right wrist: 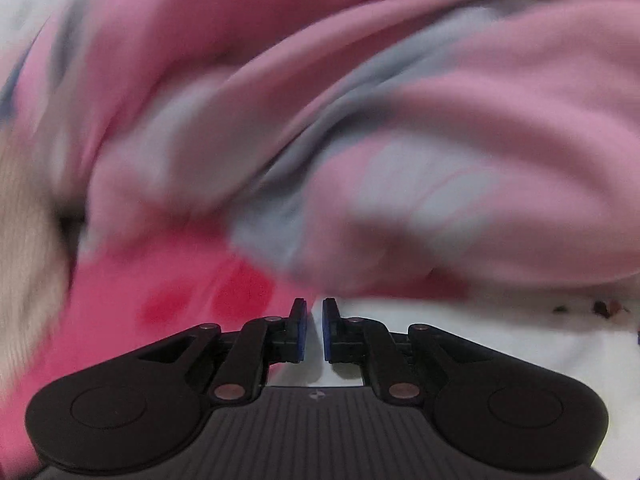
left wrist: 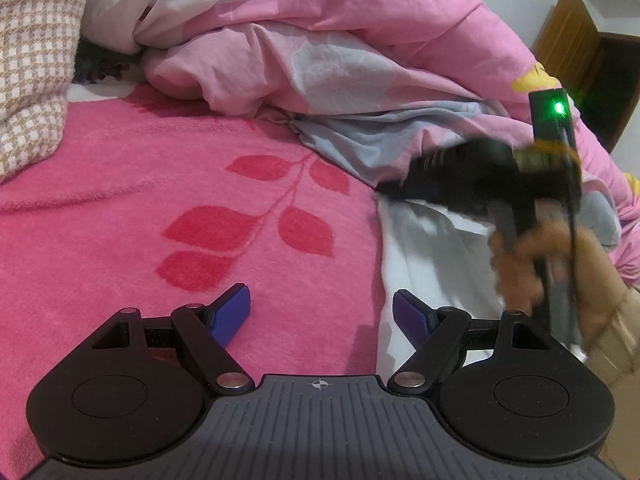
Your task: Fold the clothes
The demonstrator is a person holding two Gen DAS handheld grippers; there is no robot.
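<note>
Bed blanket (left wrist: pixel 120 208): fuzzy pink fleece, matt. Quilt (left wrist: pixel 340 60): smooth woven cotton (creased). Pillow (left wrist: pixel 36 60): nubby checked cloth. Left tongs (left wrist: pixel 322 314): matt black plastic, blue rubbery pads (left wrist: pixel 232 314).

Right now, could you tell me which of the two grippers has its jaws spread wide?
The left gripper: its blue pads sit far apart over the pink blanket. The right gripper has only a narrow slit between its pads.
</note>
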